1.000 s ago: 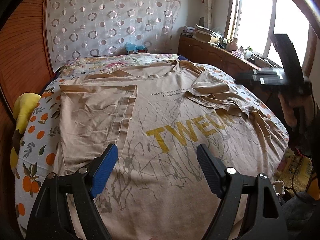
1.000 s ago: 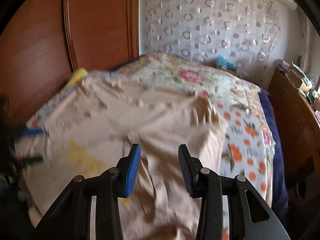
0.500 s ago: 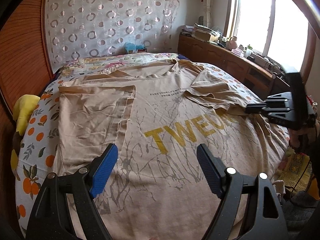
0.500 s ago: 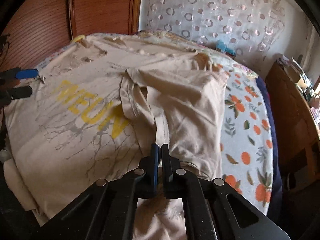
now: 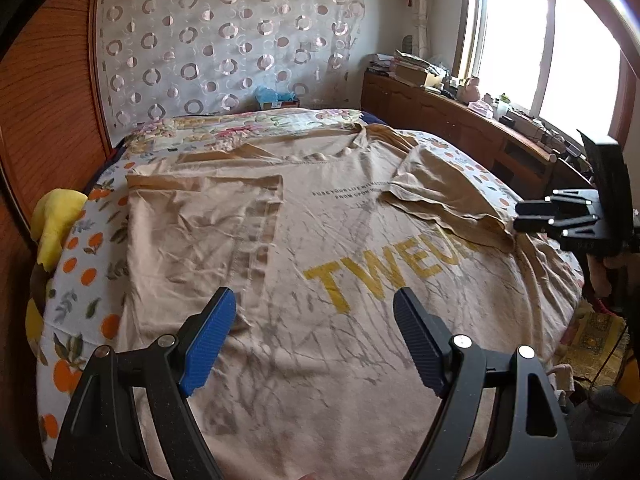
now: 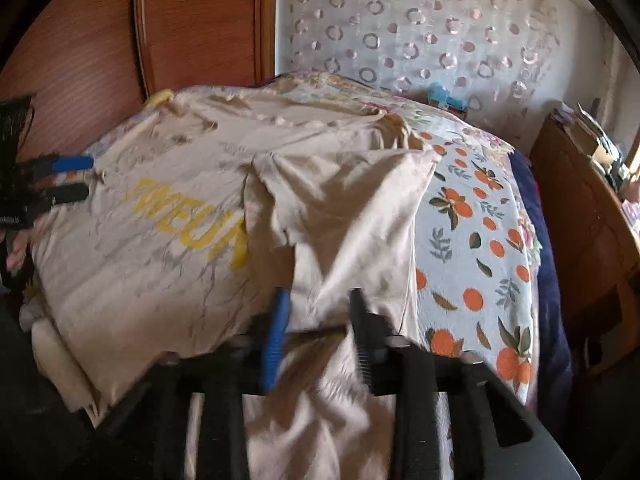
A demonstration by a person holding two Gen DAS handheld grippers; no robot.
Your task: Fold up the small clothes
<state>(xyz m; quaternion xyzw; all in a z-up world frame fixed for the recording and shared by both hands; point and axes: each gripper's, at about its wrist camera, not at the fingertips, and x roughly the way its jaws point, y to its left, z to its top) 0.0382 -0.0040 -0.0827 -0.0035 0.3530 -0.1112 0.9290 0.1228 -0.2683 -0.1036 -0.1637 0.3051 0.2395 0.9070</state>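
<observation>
Beige cotton fills the left wrist view: a T-shirt with yellow lettering lies spread face up across the bed, which wears an orange-print sheet. One sleeve is already folded inward at ten o'clock, flat and square. The opposite sleeve, at two o'clock, lies inward too but rumpled. Down front, the left gripper hovers with its blue pads wide apart, nothing between them, over the shirt's lower body near the hem. Out at three o'clock the right gripper shows at the shirt's far edge, just beside that rumpled sleeve.

Over to the right wrist view, and it's blurred with motion. The right gripper has just been opening, and its jaws now stand narrowly apart with a ridge of shirt cloth between them; the pads look clear of the cloth, though the blur makes that hard to call. The sleeve rises in loose peaks toward twelve o'clock. At nine o'clock the left gripper waits at the other side.

The danger? That sleeve fold is puffy, so it could spring back or slide outward once released, leaving a crooked edge. And if a pad snags cloth as the gripper moves away, it could drag the whole side askew.
</observation>
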